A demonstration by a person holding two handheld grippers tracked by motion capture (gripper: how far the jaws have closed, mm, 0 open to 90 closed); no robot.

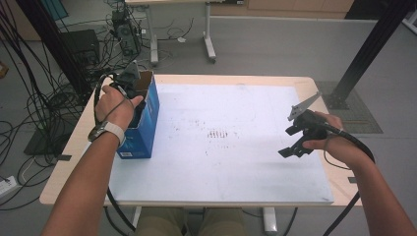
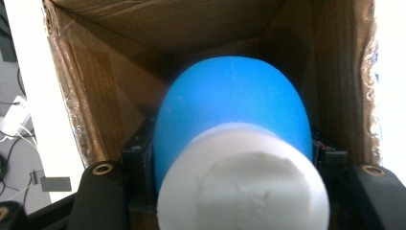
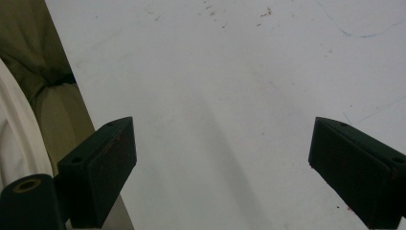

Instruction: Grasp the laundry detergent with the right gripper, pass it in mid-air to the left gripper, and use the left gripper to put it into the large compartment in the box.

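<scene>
A blue bottle (image 2: 230,100) with a white cap (image 2: 244,187) hangs inside an open cardboard box (image 2: 110,91), cap end toward the camera. My left gripper (image 2: 232,158) is shut on it, one black jaw on each side of its blue body. From the high view the box (image 1: 145,125) is blue outside and stands at the left edge of the white board (image 1: 221,167). The left gripper (image 1: 132,81) reaches down into its open top. My right gripper (image 1: 291,141) hovers over the board's right side, open, with nothing between its jaws (image 3: 222,163).
The board lies on a light wooden table (image 1: 69,157). Many cables and a black unit (image 1: 78,46) crowd the floor at the left. A black frame post (image 1: 366,54) rises at the right, and another table's legs (image 1: 209,44) stand behind.
</scene>
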